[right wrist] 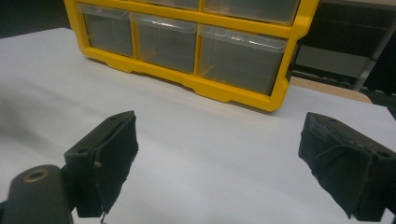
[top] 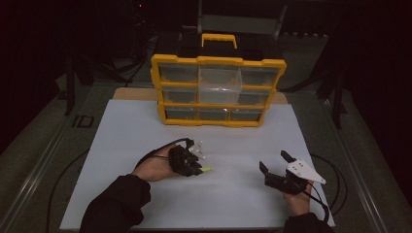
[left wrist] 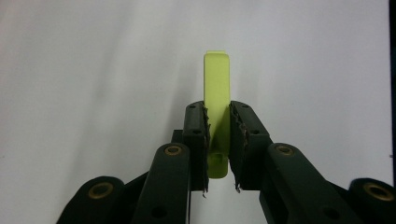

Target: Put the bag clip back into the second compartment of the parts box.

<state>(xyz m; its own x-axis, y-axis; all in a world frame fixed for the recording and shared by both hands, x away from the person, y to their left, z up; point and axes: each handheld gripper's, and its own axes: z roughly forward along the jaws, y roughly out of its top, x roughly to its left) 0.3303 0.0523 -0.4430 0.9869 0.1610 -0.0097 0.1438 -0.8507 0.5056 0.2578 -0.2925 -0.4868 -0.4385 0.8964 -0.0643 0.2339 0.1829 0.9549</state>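
The drawers' contents in the yellow organizer [top: 217, 90] were too dim to make out. Nearer the person than it, on the white board [top: 121, 145], the left gripper [left wrist: 217, 140] was clamped on one yellow-green strip [left wrist: 217, 93], partly hidden between its pads. The right gripper [right wrist: 219, 163] sat wide apart, empty.

Dim light here, the surroundings falling off into near black. A white board [top: 145, 145] covers the table, pale and bare across its near half, with a strip of tan wood [top: 136, 93] peeking out behind its far edge. Grey floor [top: 43, 121] stretches to either side, a metal rail [top: 34, 170] running along the left. Dark stand legs [top: 70, 87] rise at both flanks. Black cables [top: 63, 179] loop over the floor. Far back, a grey frame [top: 238, 22] sits in shadow, a tiny red light [top: 141, 6] glowing upper left.
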